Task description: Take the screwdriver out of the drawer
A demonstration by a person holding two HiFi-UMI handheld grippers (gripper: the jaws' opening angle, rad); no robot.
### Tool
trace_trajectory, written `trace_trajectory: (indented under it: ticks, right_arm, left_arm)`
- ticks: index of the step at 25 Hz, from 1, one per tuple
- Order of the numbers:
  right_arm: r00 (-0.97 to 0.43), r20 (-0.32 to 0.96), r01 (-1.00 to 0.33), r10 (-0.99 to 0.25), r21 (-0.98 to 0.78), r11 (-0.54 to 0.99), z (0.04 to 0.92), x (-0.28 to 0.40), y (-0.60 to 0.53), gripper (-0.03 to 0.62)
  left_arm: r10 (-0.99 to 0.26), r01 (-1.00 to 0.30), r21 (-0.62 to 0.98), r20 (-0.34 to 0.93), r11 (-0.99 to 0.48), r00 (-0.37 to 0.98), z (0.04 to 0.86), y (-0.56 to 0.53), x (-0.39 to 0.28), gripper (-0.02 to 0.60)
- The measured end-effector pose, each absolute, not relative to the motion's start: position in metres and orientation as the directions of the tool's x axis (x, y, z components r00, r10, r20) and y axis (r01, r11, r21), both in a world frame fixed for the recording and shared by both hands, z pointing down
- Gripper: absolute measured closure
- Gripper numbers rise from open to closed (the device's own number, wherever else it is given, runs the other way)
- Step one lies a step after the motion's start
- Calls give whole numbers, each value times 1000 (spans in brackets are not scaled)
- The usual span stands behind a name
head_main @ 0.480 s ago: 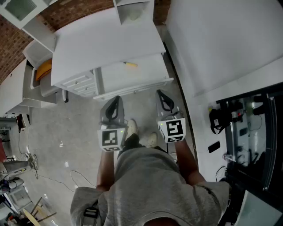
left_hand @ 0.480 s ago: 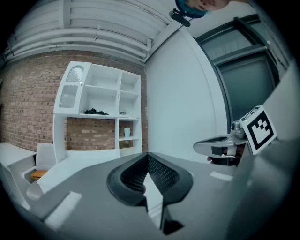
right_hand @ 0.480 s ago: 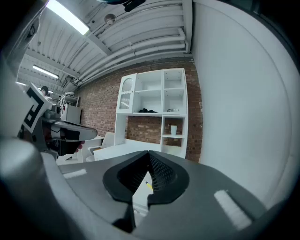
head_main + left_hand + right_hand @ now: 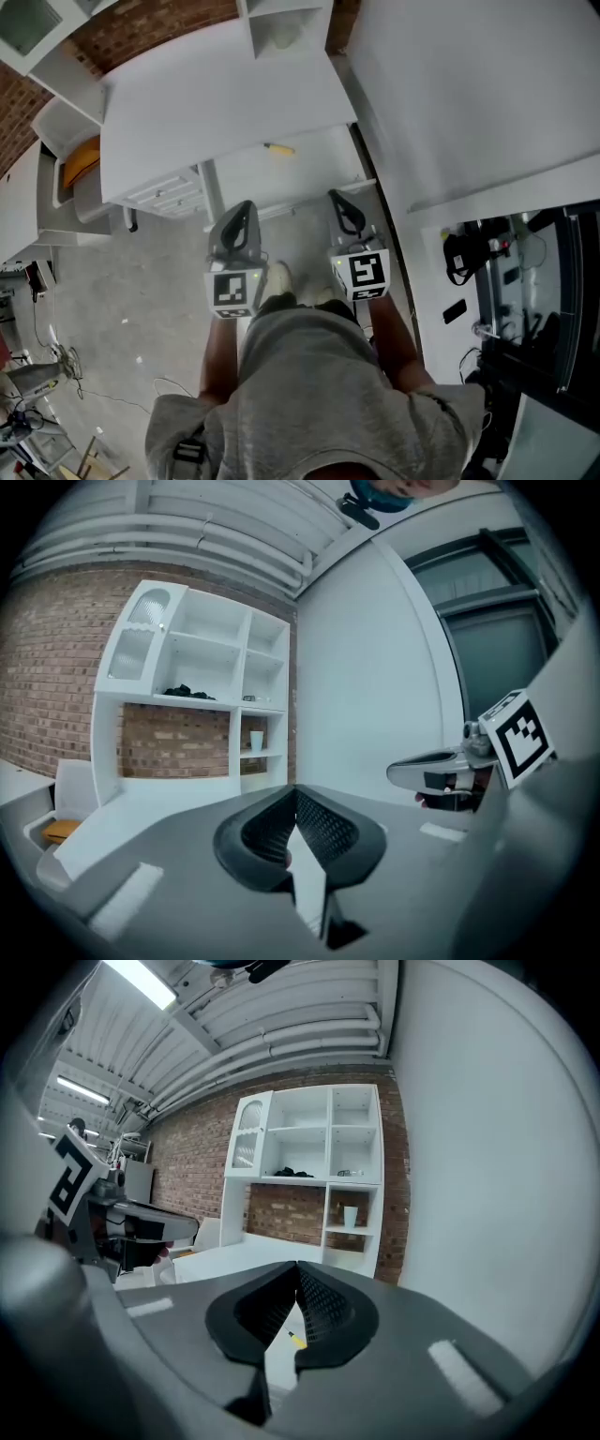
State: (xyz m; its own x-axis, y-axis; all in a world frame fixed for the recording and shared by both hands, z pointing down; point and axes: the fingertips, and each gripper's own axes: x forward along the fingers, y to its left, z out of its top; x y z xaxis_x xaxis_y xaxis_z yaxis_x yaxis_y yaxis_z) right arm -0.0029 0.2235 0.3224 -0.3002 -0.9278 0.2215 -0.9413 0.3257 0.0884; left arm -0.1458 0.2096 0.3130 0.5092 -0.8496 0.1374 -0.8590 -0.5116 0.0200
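Left gripper (image 4: 244,214) and right gripper (image 4: 341,204), both closed and empty, have edged nearer the upper-centre open drawer (image 4: 253,174) holding the screwdriver (image 4: 279,149).

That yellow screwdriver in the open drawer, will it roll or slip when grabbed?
Probably rigid: the screwdriver looks like a straight, slim rod. Its yellow handle may roll across the smooth white drawer if nudged. It looks small, so likely light.
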Motion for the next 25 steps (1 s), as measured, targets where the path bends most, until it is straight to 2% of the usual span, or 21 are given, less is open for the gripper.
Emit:
trace_trajectory:
  ticks: [6,15,20,25]
  right_arm:
    - [-288,250,-942,-925,98,320,332,-20,187,591]
    - [-386,323,-896,-864,90,434,372,-24,112,591]
    - [-506,390,-818,-769,68,572,420,-40,66,591]
    - [-569,461,-757,-681,29,652,476,-43,32,591]
  left_arm:
    - [-832,-843,29,146,-537,535,323,175,-161,571]
    - [-853,-873,51,194,-485,485,358,111,-151,571]
    - [-889,-923,72,249,-378,383,402,80,-157,571]
    - [-900,-951,90,308,-296,309,451,57,-153,571]
